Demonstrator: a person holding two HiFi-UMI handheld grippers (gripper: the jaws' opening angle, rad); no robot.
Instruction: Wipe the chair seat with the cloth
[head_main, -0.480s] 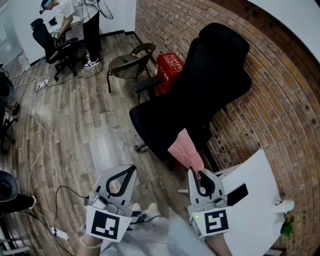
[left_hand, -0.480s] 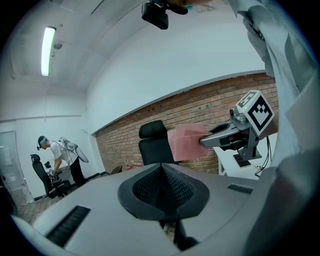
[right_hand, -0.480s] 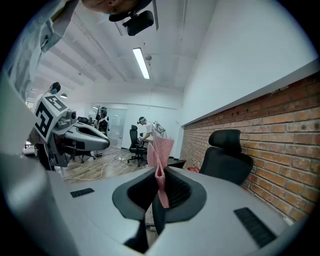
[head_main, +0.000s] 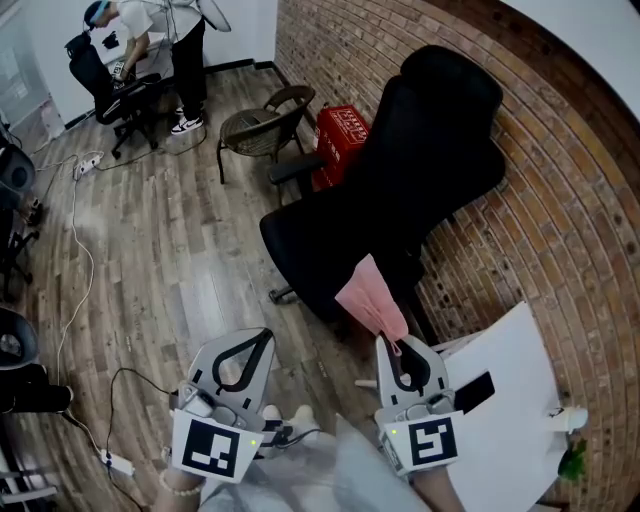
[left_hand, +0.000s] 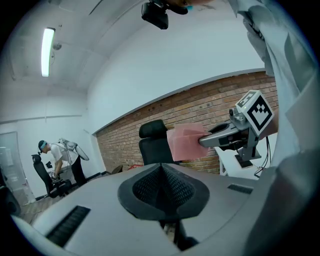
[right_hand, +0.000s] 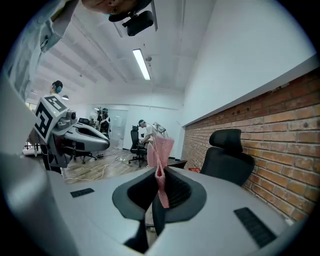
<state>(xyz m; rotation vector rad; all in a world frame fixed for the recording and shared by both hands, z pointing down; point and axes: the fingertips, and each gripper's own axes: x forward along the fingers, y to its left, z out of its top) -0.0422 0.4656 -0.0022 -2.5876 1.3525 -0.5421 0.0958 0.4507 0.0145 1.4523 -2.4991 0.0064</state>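
Risk: likely slip of cloth out of a thin pinch once dragged across chair seat; only the lower corner clamped.
Cloth: pink, folded, fanning upward; lower centre of head view, at the seat's near edge.
Right gripper: clamped on cloth.
Left gripper: closed, empty, lower left.

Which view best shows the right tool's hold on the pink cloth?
Right gripper view: the cloth stands pinched between the right tool's shut jaws. Head view shows it overlapping the chair seat; left gripper view, side-on.

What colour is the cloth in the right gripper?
Pink: the folded fabric cloth shows best in the head view.
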